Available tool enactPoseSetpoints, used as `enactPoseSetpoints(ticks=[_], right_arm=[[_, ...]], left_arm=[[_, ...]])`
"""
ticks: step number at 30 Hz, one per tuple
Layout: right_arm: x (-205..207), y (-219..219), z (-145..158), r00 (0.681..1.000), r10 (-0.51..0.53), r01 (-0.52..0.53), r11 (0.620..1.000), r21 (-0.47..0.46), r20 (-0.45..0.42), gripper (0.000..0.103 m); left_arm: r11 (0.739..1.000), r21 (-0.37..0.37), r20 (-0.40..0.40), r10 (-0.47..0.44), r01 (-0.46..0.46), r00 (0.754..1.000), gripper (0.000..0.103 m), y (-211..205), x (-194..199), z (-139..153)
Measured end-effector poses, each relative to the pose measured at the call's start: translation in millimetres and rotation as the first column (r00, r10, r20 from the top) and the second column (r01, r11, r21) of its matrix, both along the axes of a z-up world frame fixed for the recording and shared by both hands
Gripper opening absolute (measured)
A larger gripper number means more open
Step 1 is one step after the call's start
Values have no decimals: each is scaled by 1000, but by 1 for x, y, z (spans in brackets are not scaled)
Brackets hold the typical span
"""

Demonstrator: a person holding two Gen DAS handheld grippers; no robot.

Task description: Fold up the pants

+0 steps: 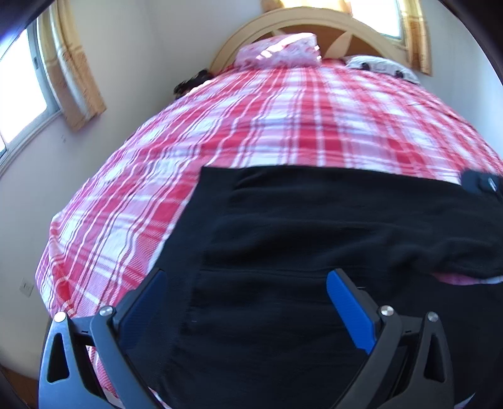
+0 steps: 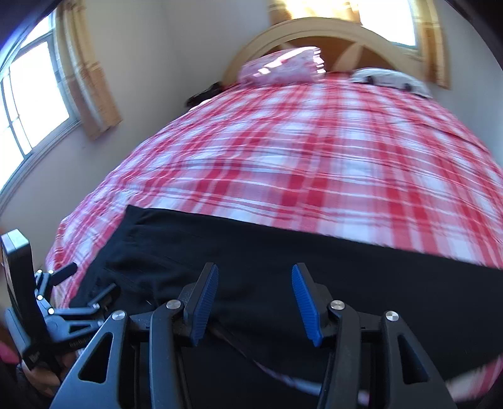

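Black fabric pants [image 1: 314, 239] are spread across the lower half of both frames on a red-and-white plaid bedspread [image 1: 251, 119], with a pink patterned pillow [image 1: 278, 52] seen at the curved wooden headboard [image 1: 301, 17] near the top centre. The left gripper [image 1: 248, 289] is held with blue-padded jaws spread wide above the dark cloth, nothing grasped. The right gripper [image 2: 254, 292] is likewise parted over the pants, empty.

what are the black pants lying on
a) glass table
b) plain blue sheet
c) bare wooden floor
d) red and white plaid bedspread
d: the black pants lie spread on the red and white plaid bedspread, which shows beyond and beside them in both wrist views.
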State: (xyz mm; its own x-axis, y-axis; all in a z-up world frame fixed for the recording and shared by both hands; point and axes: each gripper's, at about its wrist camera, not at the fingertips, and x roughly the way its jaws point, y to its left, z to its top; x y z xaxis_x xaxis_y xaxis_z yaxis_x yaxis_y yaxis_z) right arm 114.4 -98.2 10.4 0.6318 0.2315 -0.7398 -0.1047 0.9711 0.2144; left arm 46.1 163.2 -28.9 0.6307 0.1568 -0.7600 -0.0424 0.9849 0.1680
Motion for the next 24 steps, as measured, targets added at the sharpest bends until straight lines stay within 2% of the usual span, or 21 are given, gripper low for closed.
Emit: enactPoseSetpoints(ticks=[4, 7, 12, 15, 17, 19, 21, 22, 24], right_arm=[[70, 42, -16, 986, 123, -107, 983, 148, -108, 51], [110, 73, -34, 966, 190, -159, 971, 179, -172, 52], [150, 118, -70, 937, 255, -249, 967, 56, -237, 52], [155, 127, -75, 939, 278, -288, 957, -20, -201, 52], [158, 136, -80, 935, 290, -314, 945, -95, -205, 52], [155, 137, -82, 936, 298, -322, 940, -116, -189, 50], [150, 138, -82, 932, 319, -341, 933, -114, -174, 29], [149, 138, -81, 926, 333, -353, 931, -94, -174, 12], [149, 136, -79, 925, 331, -346, 936, -57, -185, 7]], left_arm=[[1000, -20, -30, 17, -17, 999, 103, 13, 6, -10], [999, -33, -55, 13, -15, 998, 103, 21, 9, -17], [997, -83, -83, -2, -4, 997, 103, 33, 16, -28], [991, -133, -93, -3, -9, 996, 103, 38, 20, -31], [990, -142, -97, -1, -13, 995, 103, 39, 23, -31], [990, -141, -94, -4, -9, 996, 103, 39, 22, -30], [991, -130, -89, -2, -9, 996, 103, 40, 20, -28], [992, -126, -86, 1, -12, 996, 103, 42, 19, -27], [992, -124, -75, 12, -22, 997, 103, 48, 16, -23]])
